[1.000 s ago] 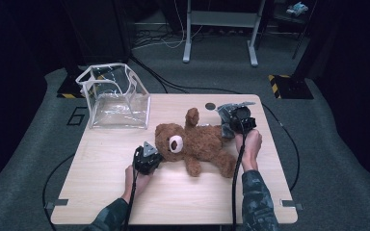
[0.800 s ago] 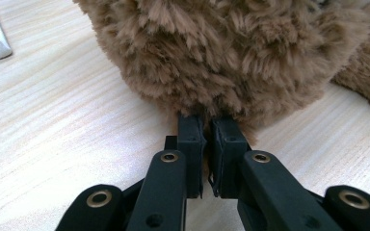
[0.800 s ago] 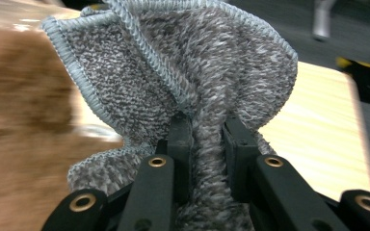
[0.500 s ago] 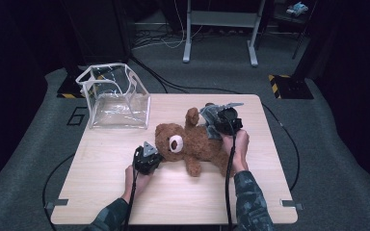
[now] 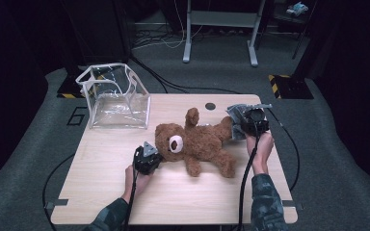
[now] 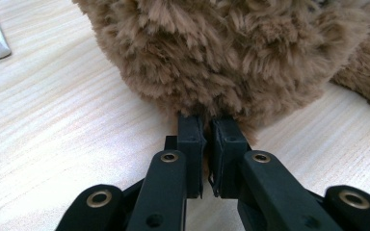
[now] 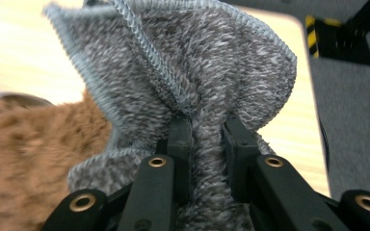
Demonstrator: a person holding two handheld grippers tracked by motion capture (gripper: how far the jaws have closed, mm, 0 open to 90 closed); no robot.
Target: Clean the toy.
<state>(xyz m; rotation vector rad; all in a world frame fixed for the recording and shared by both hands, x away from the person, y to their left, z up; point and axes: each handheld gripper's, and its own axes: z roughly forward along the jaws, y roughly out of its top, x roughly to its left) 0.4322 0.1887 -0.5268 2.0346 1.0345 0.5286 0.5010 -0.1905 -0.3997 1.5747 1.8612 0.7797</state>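
Note:
A brown teddy bear (image 5: 200, 142) lies on its back across the wooden table (image 5: 101, 192), head to the left and legs to the right. My left gripper (image 5: 157, 156) sits at the bear's head. In the left gripper view it (image 6: 206, 124) is shut on a tuft of the bear's head fur (image 6: 212, 62). At the bear's feet my right gripper (image 5: 243, 126) is shut on a grey knitted cloth (image 5: 235, 117). In the right gripper view the cloth (image 7: 197, 62) bunches between the jaws of that gripper (image 7: 207, 126) and fans out above them, with the bear's fur (image 7: 24, 159) at the left.
A clear plastic bag with white edging (image 5: 118, 98) stands open at the table's back left corner. A small round hole (image 5: 210, 106) is in the tabletop behind the bear. Cables trail from both grippers off the near edge. Dark floor surrounds the table.
My right gripper, with the grey cloth, first moved left over the bear's legs, then drew back to the right. The left gripper and the bear's head stayed put.

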